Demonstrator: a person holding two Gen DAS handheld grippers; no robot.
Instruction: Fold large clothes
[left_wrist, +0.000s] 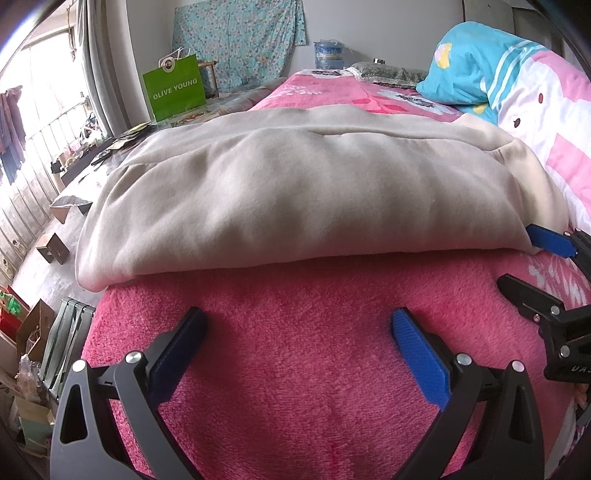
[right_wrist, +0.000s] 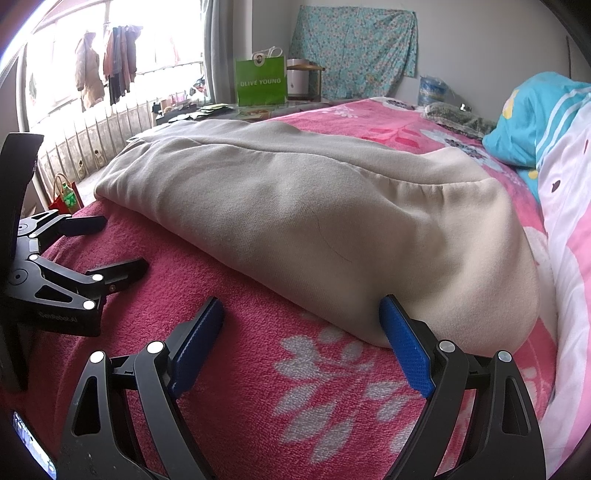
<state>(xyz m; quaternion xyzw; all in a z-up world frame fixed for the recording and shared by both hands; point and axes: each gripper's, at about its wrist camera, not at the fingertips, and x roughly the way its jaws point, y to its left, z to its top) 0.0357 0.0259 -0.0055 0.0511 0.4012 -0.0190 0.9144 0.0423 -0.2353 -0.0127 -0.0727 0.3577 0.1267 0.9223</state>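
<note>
A beige garment, thick and already doubled over into a long bundle, lies across the pink blanket just ahead of both tools. The left gripper sits low over bare blanket with its jaws spread wide and nothing between them; the right gripper is equally wide, empty, its outer finger close against the garment's near rounded end. If either pinches too deep it could catch the fleecy blanket along with the cloth and drag the bedding, or grab one layer only and spill the fold open. The garment's far edge is hidden, so sleeves or legs can't be made out.
</note>
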